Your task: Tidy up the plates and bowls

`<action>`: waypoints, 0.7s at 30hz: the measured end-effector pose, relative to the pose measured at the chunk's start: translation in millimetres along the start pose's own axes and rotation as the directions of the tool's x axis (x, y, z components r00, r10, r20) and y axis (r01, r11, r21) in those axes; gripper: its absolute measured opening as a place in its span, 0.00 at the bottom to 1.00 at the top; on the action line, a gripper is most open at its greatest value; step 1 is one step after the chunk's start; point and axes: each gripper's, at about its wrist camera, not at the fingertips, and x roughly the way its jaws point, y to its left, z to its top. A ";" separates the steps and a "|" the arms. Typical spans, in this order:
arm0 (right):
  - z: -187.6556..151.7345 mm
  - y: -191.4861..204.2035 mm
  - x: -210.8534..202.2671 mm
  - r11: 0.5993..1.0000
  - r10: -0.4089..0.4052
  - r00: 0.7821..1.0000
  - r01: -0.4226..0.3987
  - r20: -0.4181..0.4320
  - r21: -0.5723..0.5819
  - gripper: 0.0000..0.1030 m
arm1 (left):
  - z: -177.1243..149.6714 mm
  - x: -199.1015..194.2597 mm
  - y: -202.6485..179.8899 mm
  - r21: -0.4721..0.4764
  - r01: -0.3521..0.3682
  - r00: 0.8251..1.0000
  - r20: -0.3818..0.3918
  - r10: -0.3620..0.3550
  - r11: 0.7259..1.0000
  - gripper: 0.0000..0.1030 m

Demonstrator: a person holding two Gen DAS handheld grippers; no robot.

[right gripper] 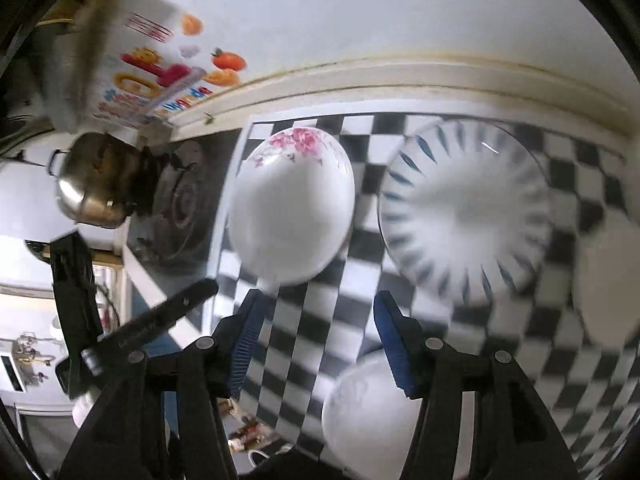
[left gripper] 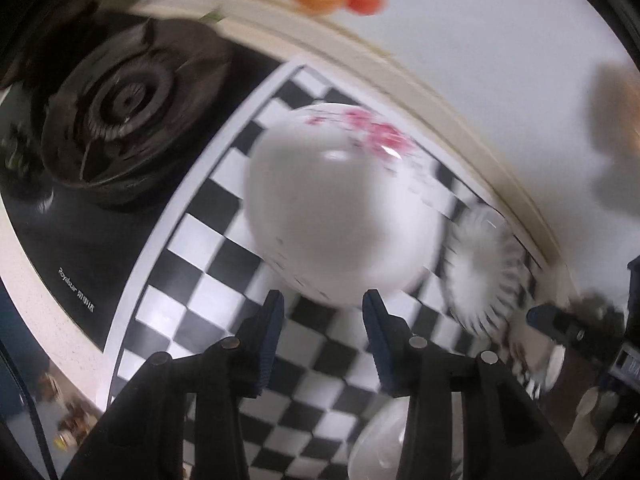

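- A white bowl with pink flowers (right gripper: 292,208) is seen resting on the checkered mat (right gripper: 360,256), near the mat's edge beside the stove burner (left gripper: 124,100).
- A plate with blue radial strokes (right gripper: 464,216) is found just beside the bowl on the same mat, apart from it; a further white dish (right gripper: 368,408) is partly hidden under the right gripper.
- The left gripper (left gripper: 323,312) is held above the mat with its fingers moderately parted and nothing between them; the bowl's near rim lies just ahead of the tips.
- The right gripper (right gripper: 316,316) is likewise empty, its fingers spread wider, over bare mat between bowl and plate.
- The pieces are judged to be glazed ceramic: stiff, fairly heavy, smooth and breakable, so slipping under a loose pinch is to be expected.
- The bowl is best taken at its rim, one finger inside and one outside the wall; the plate is best pinched at its raised edge.
- Knocks between pieces are to be avoided when they are stacked.
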 end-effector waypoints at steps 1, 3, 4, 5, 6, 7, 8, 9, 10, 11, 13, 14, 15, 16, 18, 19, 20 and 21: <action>12.3 2.2 10.2 1.000 -0.006 1.000 0.006 -0.014 -0.011 0.58 | 7.0 9.1 7.3 -0.025 -0.013 1.000 -0.010 0.013 1.000 0.37; 43.8 3.8 36.3 0.999 -0.044 0.998 0.043 -0.046 -0.028 0.58 | 17.0 24.9 18.2 -0.059 -0.025 0.999 -0.032 0.024 0.998 0.37; 59.8 5.0 49.9 0.998 -0.058 0.996 0.056 -0.063 -0.040 0.58 | 21.6 34.3 24.6 -0.082 -0.029 0.999 -0.046 0.025 0.996 0.37; 70.5 4.5 61.8 0.997 -0.069 0.994 0.066 -0.081 -0.047 0.58 | 25.3 42.9 29.8 -0.098 -0.030 0.998 -0.062 0.024 0.995 0.37; 81.5 4.7 71.7 0.996 -0.080 0.992 0.076 -0.096 -0.054 0.58 | 27.9 50.7 34.6 -0.118 -0.029 0.997 -0.077 0.020 0.993 0.37; 88.4 4.6 79.1 0.995 -0.088 0.990 0.082 -0.106 -0.062 0.58 | 29.4 54.7 37.3 -0.129 -0.029 0.996 -0.084 0.018 0.991 0.37; 100.9 3.9 92.3 0.992 -0.106 0.987 0.097 -0.124 -0.075 0.58 | 31.6 60.7 40.1 -0.136 -0.029 0.995 -0.094 0.016 0.990 0.37; 106.3 3.3 98.5 0.991 -0.115 0.985 0.105 -0.131 -0.082 0.58 | 33.2 65.4 42.7 -0.143 -0.033 0.995 -0.101 0.019 0.989 0.37; 115.3 2.1 107.5 0.989 -0.128 0.981 0.116 -0.143 -0.087 0.58 | 34.8 69.6 44.6 -0.147 -0.030 0.994 -0.106 0.014 0.989 0.37; 121.6 0.9 113.4 0.988 -0.135 0.979 0.122 -0.151 -0.091 0.58 | 36.5 73.9 46.0 -0.149 -0.028 0.994 -0.111 0.011 0.988 0.37; 133.7 -1.9 125.1 0.989 -0.130 0.977 0.116 -0.168 -0.089 0.57 | 39.4 80.1 47.5 -0.151 -0.028 0.993 -0.119 0.010 0.988 0.37; 140.1 -4.4 131.5 0.990 -0.124 0.976 0.110 -0.180 -0.086 0.57 | 40.8 83.3 48.0 -0.152 -0.025 0.992 -0.124 0.006 0.988 0.37; 146.3 -5.5 138.0 0.991 -0.119 0.974 0.104 -0.193 -0.089 0.56 | 41.8 85.6 48.2 -0.152 -0.024 0.992 -0.128 0.004 0.988 0.37; 151.7 -6.6 144.5 0.991 -0.117 0.971 0.100 -0.207 -0.091 0.56 | 42.9 88.2 48.8 -0.154 -0.026 0.991 -0.131 0.005 0.988 0.37; 158.0 -7.4 154.8 0.990 -0.120 0.965 0.100 -0.232 -0.097 0.53 | 47.6 89.3 47.5 -0.152 -0.022 0.993 -0.120 0.004 0.988 0.37; 160.1 -8.3 159.4 0.990 -0.121 0.963 0.100 -0.241 -0.098 0.53 | 50.1 90.4 46.2 -0.148 -0.023 0.992 -0.122 0.005 0.989 0.36; 161.5 -7.7 164.8 0.990 -0.119 0.960 0.097 -0.254 -0.101 0.53 | 51.9 90.7 44.7 -0.144 -0.023 0.993 -0.120 0.005 0.989 0.36; 161.7 -8.0 167.3 0.990 -0.117 0.957 0.092 -0.265 -0.105 0.53 | 53.6 91.2 43.1 -0.137 -0.026 0.993 -0.119 0.009 0.990 0.36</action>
